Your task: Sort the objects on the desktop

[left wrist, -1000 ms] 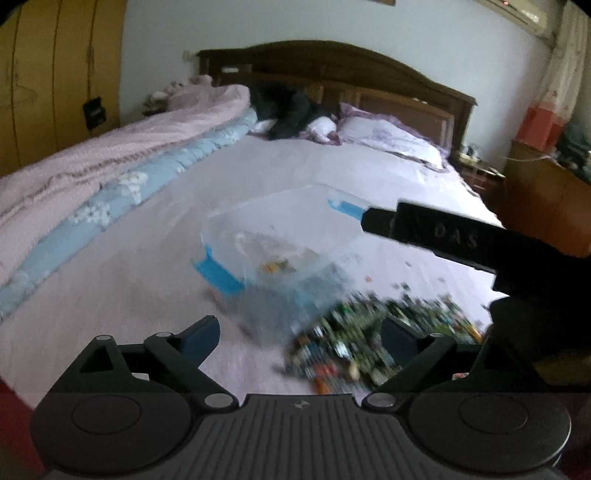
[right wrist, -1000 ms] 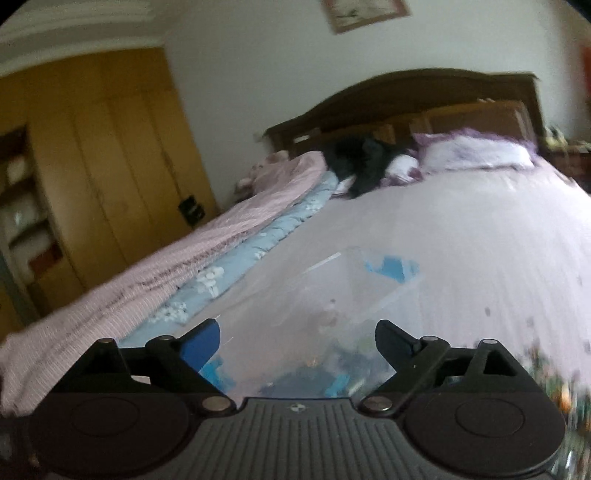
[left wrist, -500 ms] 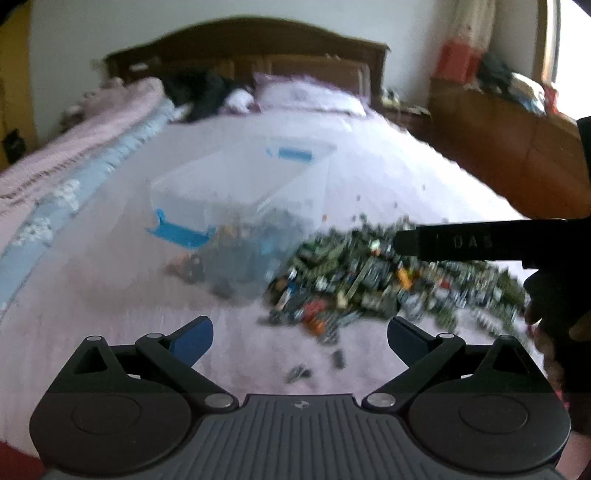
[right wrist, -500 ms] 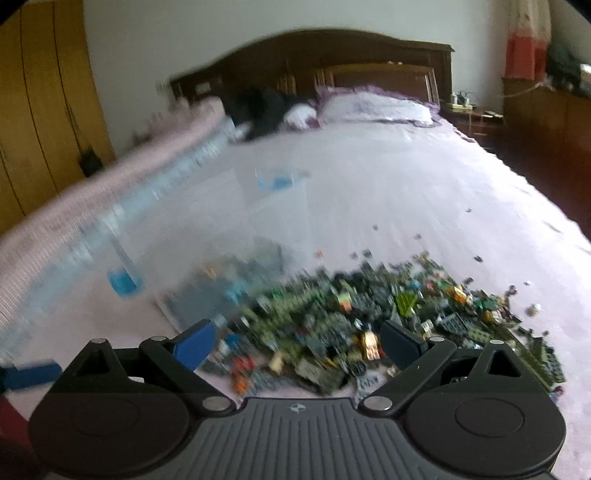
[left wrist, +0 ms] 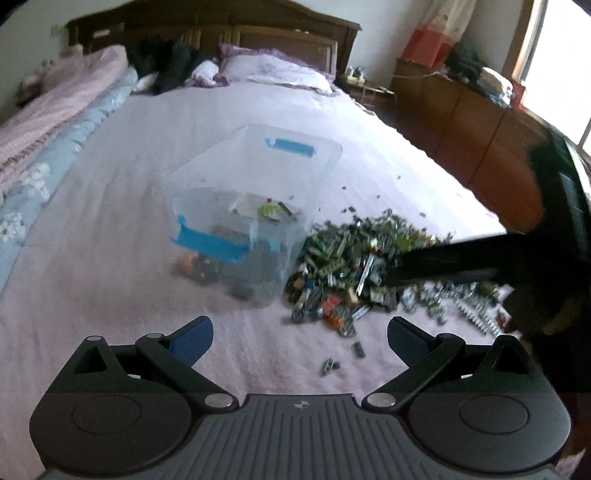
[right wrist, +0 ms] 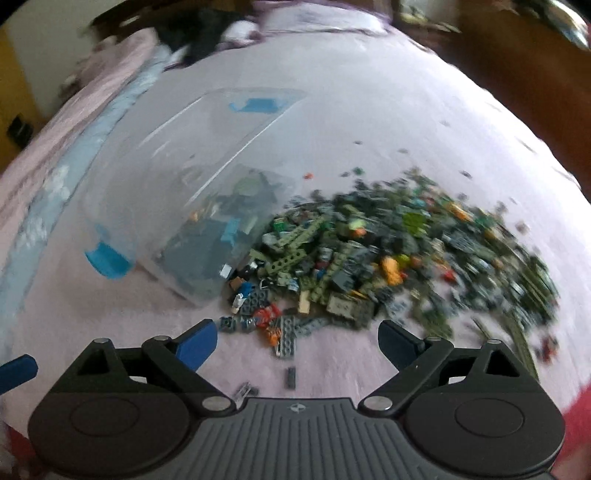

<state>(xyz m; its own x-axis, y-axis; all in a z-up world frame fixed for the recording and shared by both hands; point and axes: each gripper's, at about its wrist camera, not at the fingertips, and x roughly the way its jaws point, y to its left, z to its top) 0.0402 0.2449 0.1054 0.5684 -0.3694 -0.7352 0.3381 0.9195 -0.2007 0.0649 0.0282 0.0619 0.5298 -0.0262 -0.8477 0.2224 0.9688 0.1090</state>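
Note:
A clear plastic bin (left wrist: 255,177) (right wrist: 192,158) with blue handles stands on the bed, with some building bricks inside it. A big pile of mostly green and grey bricks (left wrist: 365,266) (right wrist: 388,251) lies spread to its right. My left gripper (left wrist: 299,332) is open and empty, above bare sheet short of the bin and pile. My right gripper (right wrist: 297,336) is open and empty too, low over the pile's near edge. In the left wrist view the right gripper's dark body (left wrist: 461,258) reaches in over the pile from the right.
A few stray bricks (right wrist: 291,376) (left wrist: 330,363) lie on the pink sheet (left wrist: 110,258) near the grippers. Folded quilts (left wrist: 44,122) run along the bed's left side. Pillows and a dark headboard (left wrist: 221,29) sit at the far end. Wooden cabinets (left wrist: 480,122) stand right of the bed.
Both cameras have swung right and tipped down, bringing the brick pile into fuller view. The right gripper has dropped closer to the pile. Both stay open.

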